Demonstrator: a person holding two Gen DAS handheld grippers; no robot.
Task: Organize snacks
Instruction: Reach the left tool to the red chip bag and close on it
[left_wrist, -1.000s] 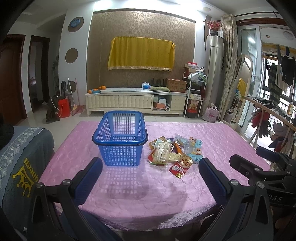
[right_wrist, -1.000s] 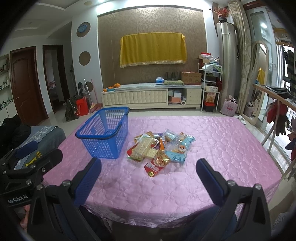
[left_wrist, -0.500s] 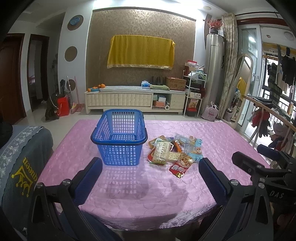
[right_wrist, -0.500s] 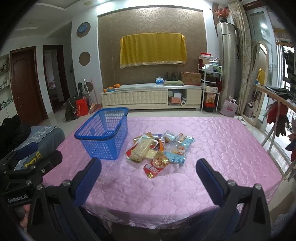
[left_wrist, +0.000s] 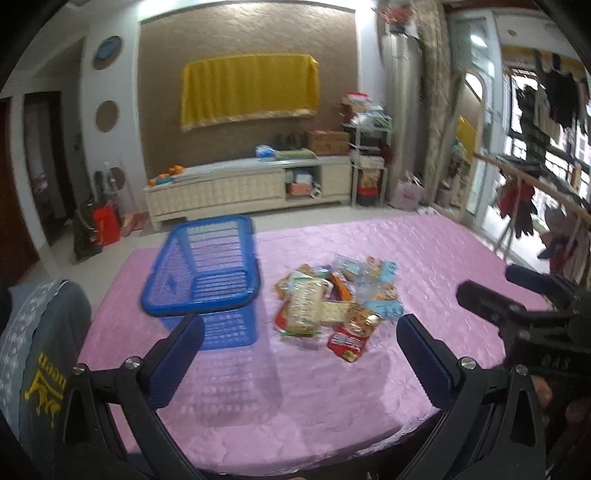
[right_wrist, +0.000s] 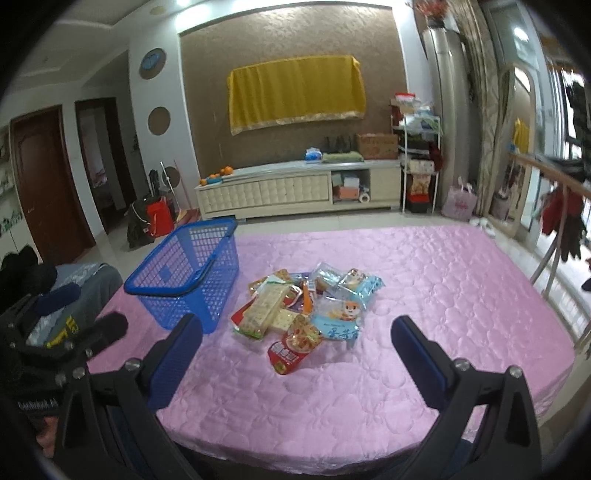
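Glossy quilted pink tablecloth (right_wrist: 424, 295); perforated blue plastic basket (right_wrist: 188, 273).

From my right gripper (right_wrist: 295, 345), the snack pile (right_wrist: 308, 308) lies on the table (right_wrist: 443, 295) just ahead, between the two fingers, with one packet (right_wrist: 293, 349) nearest me. The basket (right_wrist: 188, 275) stands beyond my left finger (right_wrist: 173, 362), left of the pile. Behind the table, a cabinet (right_wrist: 295, 192) runs along the far wall.

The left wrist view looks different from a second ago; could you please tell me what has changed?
Both cameras have come closer to the table, and the left view has tilted and blurred, so that hand is moving. The left gripper and right gripper stay open and empty. The blue basket and snack pile lie as before.
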